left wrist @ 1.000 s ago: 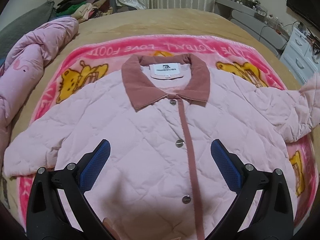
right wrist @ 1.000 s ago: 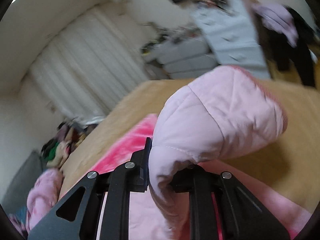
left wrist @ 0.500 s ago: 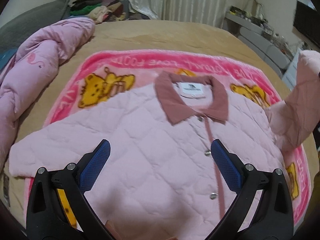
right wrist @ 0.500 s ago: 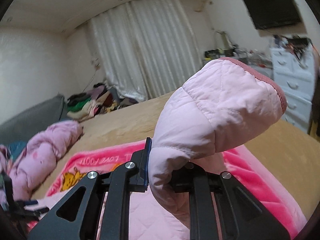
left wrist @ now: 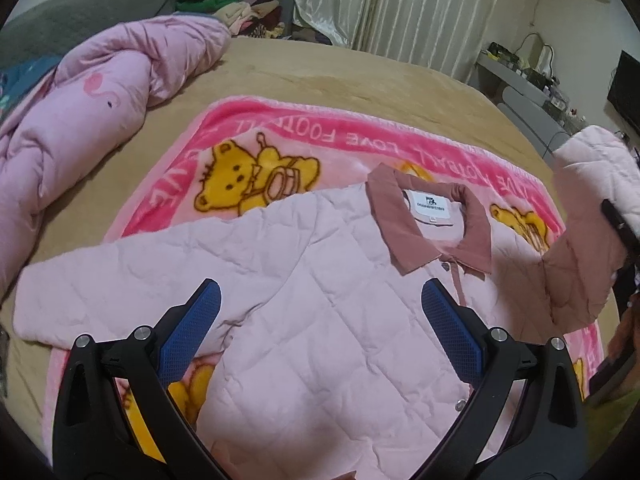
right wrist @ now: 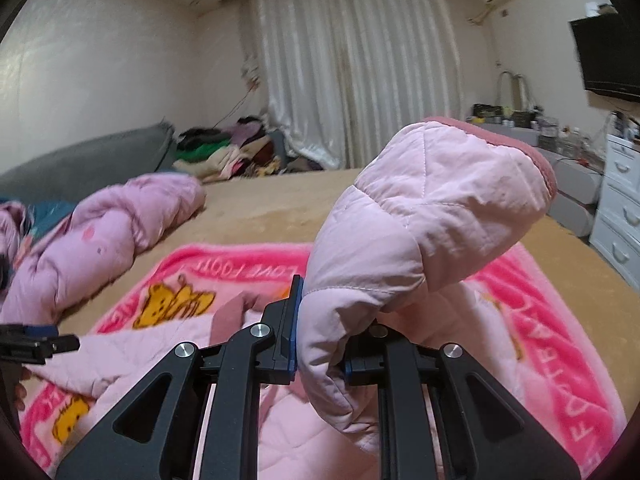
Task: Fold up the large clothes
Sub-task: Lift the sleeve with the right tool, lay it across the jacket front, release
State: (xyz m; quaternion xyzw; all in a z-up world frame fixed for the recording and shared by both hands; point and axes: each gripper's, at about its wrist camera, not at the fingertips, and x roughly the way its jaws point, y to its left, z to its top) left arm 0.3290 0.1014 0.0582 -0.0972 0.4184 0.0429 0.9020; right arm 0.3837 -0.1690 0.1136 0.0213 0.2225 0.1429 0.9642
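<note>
A pale pink quilted jacket with a dusty-rose collar lies face up on a pink teddy-bear blanket. My left gripper hovers open above the jacket's chest, blue pads wide apart, nothing between them. My right gripper is shut on the jacket's sleeve, which is lifted off the bed and bulges over the fingers. In the left wrist view that raised sleeve hangs at the right edge. The other sleeve lies flat at the left.
A rumpled pink duvet lies along the bed's left side. A heap of clothes sits by the curtains. White drawers and a wall television stand at the right. Tan bedspread surrounds the blanket.
The right gripper has carried the held sleeve up and inward over the jacket and rolled level. The left gripper has drifted left across the jacket, staying open.
</note>
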